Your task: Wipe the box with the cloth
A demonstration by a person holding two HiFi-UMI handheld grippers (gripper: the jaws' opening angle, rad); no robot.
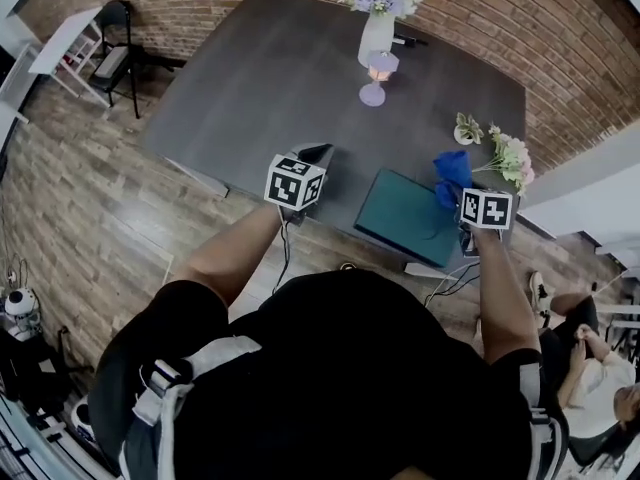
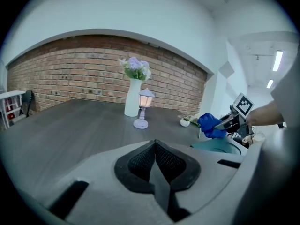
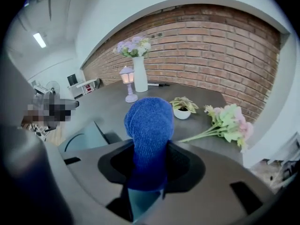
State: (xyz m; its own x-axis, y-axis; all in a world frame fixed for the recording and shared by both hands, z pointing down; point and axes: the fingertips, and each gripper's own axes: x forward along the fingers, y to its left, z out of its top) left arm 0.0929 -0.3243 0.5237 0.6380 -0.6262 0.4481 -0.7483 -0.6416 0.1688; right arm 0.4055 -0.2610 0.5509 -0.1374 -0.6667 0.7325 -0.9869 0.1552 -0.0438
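A teal box (image 1: 408, 216) lies flat on the dark table's near edge; the right gripper view shows the box (image 3: 86, 136) low at the left. My right gripper (image 1: 457, 190) is shut on a blue cloth (image 1: 452, 171) and holds it just above the box's right end. The bunched cloth (image 3: 149, 121) stands up between the jaws. My left gripper (image 1: 318, 153) hovers over the table left of the box, jaws shut and with nothing in them (image 2: 156, 146). In the left gripper view the cloth (image 2: 211, 124) hangs above the box (image 2: 216, 146).
On the grey table (image 1: 270, 88) stand a white vase of purple flowers (image 1: 377, 23) and a small lamp (image 1: 376, 76) at the far side. A little potted plant (image 1: 466, 128) and a loose flower bunch (image 1: 510, 158) lie right of the box. A person sits on the floor at right (image 1: 590, 358).
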